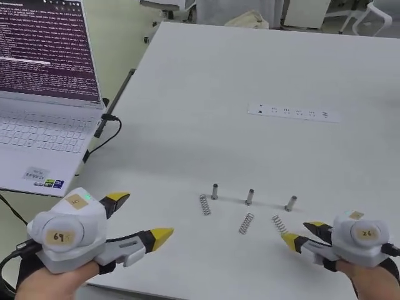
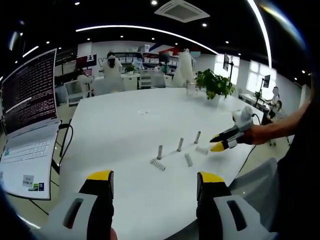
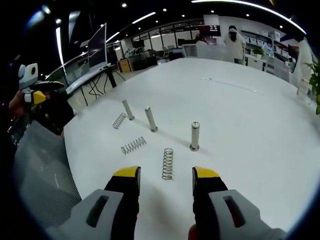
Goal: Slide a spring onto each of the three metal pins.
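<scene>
Small coiled metal springs lie loose on white tabletop (image 1: 219,75): left spring (image 1: 204,204), middle spring (image 1: 246,223), right spring (image 1: 279,224), just beside three upright grey metal pins (image 1: 249,197) | left tool (image 1: 140,216) wide, empty, near left | right tool (image 1: 302,232) narrower, parted, empty, just right of right spring | open silver laptop (image 1: 44,94) far left | white power strip (image 1: 294,113) far

— How's my left gripper (image 1: 142,216)?
— Jaws spread wide, tips aimed rightward. My left hand (image 1: 53,284) holds it low.
— And my right gripper (image 1: 300,232)?
— Jaws parted, narrower, tips aimed leftward, my right hand (image 1: 369,281) behind it.
</scene>
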`<state>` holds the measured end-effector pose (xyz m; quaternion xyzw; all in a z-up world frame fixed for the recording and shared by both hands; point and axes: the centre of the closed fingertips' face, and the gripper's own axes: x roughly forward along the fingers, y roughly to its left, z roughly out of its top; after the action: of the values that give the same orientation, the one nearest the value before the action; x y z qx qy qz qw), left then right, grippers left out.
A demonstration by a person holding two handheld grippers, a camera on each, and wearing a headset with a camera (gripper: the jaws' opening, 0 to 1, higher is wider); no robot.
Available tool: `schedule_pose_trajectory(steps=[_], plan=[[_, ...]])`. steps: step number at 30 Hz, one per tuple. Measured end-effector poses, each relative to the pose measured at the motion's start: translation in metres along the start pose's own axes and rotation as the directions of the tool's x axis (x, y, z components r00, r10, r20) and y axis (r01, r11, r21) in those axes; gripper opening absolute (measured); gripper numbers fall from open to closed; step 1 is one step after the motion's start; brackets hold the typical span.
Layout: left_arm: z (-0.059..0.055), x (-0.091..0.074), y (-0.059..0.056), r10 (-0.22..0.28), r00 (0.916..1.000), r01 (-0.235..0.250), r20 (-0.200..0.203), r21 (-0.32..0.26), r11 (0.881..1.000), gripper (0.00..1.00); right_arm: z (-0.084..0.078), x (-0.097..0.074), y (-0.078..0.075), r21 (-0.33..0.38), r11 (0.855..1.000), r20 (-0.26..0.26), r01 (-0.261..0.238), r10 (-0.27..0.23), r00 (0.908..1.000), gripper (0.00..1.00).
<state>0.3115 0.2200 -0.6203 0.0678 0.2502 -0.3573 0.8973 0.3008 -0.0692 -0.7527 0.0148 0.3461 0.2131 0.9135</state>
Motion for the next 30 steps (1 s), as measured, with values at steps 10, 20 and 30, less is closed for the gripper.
schedule_pose_trajectory(steps=[10, 20, 30], plan=[[-0.001, 0.004, -0.002, -0.009, 0.9999, 0.010, -0.008, 0.005, 1.000, 0.64, 0.005, -0.016, 0.020, -0.019, 0.999, 0.028, -0.037, 0.037, 0.9989, 0.45], [-0.004, 0.009, -0.004, -0.022, 0.9996, 0.022, -0.015, 0.004, 1.000, 0.64, 0.012, -0.034, 0.035, -0.049, 0.997, 0.055, -0.056, 0.058, 0.9968, 0.49], [-0.005, 0.014, -0.007, -0.034, 0.9992, 0.034, -0.020, 0.002, 0.999, 0.64, 0.016, -0.050, 0.045, -0.080, 0.995, 0.068, -0.062, 0.067, 0.9955, 0.52]])
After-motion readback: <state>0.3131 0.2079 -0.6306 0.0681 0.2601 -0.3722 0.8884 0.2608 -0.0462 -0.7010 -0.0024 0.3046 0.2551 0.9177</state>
